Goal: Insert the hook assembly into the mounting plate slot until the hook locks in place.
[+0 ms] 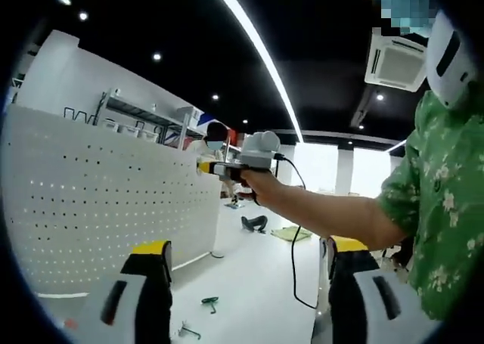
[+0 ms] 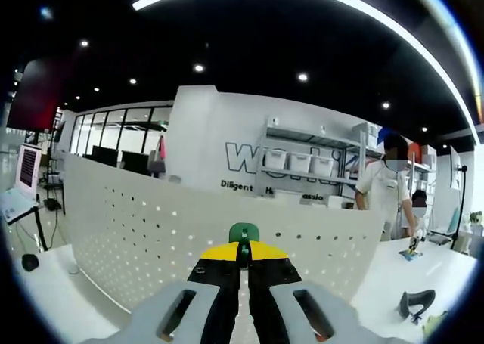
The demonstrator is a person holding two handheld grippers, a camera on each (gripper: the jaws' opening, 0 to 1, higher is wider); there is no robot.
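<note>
A white pegboard mounting plate (image 1: 98, 200) stands upright on the table at the left of the left gripper view. It also spans the right gripper view as the pegboard (image 2: 151, 238). My right gripper (image 2: 243, 255) is shut on a small green hook (image 2: 243, 233), held just in front of the board's holes. From the left gripper view, the right gripper (image 1: 215, 166) is in a person's hand, with its yellow tip by the board's far upper part. My left gripper (image 1: 249, 247) is open with nothing between its jaws. Two loose green hooks (image 1: 210, 303) lie on the table below.
The white table (image 1: 249, 283) runs along the pegboard. A black cable (image 1: 293, 261) hangs from the right gripper. A person in a green floral shirt (image 1: 439, 208) is at right. Another person (image 2: 386, 189) stands by a far table with a dark object (image 2: 414, 302). A laptop (image 2: 15, 200) sits far left.
</note>
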